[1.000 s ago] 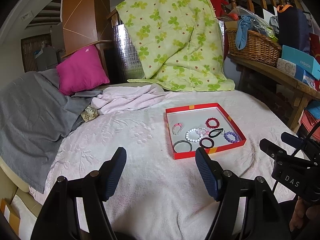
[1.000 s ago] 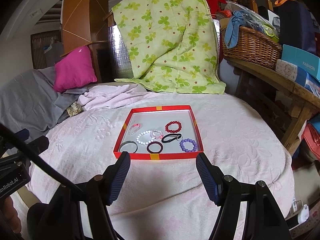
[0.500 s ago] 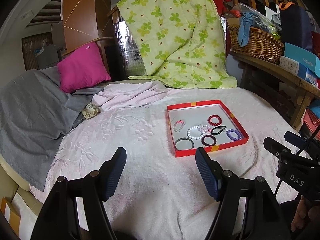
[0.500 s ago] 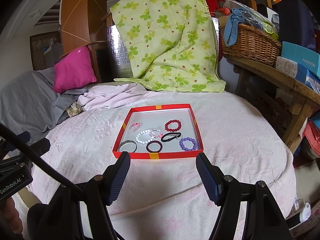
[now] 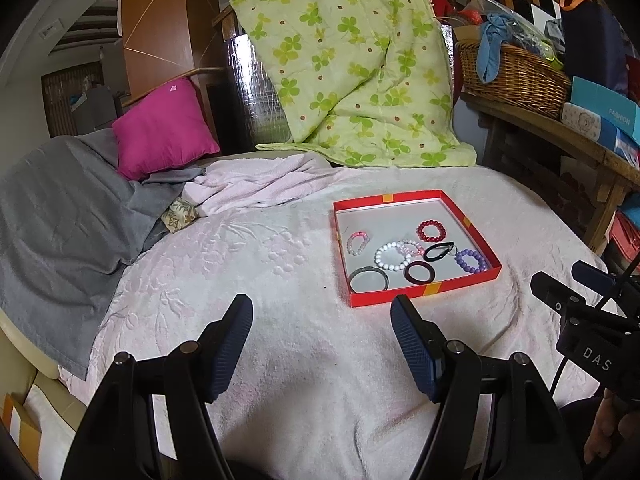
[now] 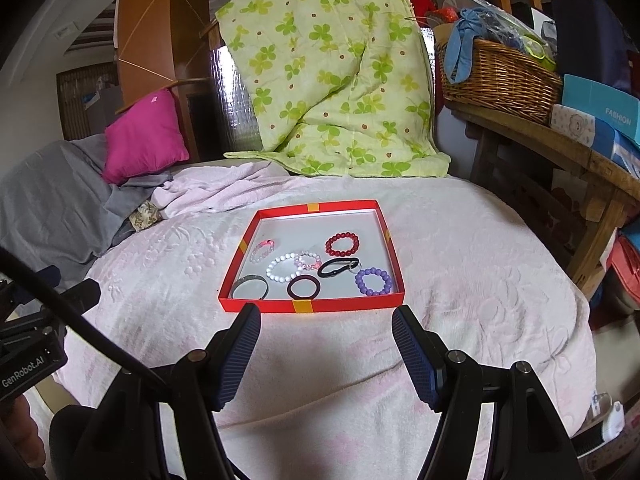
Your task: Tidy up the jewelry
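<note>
A shallow red tray [image 6: 308,306] lies on the pale pink bedspread [image 6: 460,240] and also shows in the left wrist view [image 5: 424,292]. It holds several bracelets: a red beaded one [image 6: 342,243], a purple beaded one [image 6: 373,281], a white beaded one [image 6: 284,268], a dark maroon ring [image 6: 303,286], a grey bangle [image 6: 250,287] and a black hair tie [image 6: 338,267]. My right gripper [image 6: 326,354] is open and empty just in front of the tray. My left gripper [image 5: 322,346] is open and empty, to the tray's front left.
A green clover quilt [image 6: 332,64] hangs at the back. A pink pillow [image 6: 144,136] and grey blanket [image 6: 44,204] lie at the left. A wooden bench [image 6: 560,152] with a wicker basket [image 6: 496,76] and boxes stands right of the bed.
Both grippers have shifted slightly, so the tray sits a little further away and higher in each view. The jaws stay open and nothing in the tray has moved.
</note>
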Demonstrator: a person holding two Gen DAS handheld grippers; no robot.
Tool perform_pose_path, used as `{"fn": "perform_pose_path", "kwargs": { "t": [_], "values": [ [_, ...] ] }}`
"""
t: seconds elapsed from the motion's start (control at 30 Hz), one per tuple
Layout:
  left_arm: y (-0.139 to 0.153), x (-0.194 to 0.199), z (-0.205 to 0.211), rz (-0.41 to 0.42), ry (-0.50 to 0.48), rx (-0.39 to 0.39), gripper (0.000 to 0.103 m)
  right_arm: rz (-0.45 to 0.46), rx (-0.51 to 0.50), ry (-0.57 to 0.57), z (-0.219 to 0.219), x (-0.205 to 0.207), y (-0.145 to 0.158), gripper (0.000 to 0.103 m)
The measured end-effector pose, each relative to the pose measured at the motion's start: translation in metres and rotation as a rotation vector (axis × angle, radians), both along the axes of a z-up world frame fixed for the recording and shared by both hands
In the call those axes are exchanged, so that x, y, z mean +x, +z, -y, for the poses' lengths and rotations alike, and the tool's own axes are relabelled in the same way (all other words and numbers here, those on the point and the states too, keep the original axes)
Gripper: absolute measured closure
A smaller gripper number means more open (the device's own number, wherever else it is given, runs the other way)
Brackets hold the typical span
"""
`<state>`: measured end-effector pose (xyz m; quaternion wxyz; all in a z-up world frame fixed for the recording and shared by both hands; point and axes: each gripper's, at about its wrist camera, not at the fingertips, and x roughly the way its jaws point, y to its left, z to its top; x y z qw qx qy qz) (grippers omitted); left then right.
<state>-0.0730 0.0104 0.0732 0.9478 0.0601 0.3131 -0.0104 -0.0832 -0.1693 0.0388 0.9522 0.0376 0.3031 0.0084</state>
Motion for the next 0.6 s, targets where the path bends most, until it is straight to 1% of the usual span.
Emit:
{"fn": "perform_pose_path", "kwargs": {
  "t": [0.6],
  "values": [
    [-0.0078,0.0069,-0.0036,-0.022,0.012,-0.004,0.031,-0.019,0.001,0.004,-0.0019,0.0066,-0.0084,0.031]
  ]
}}
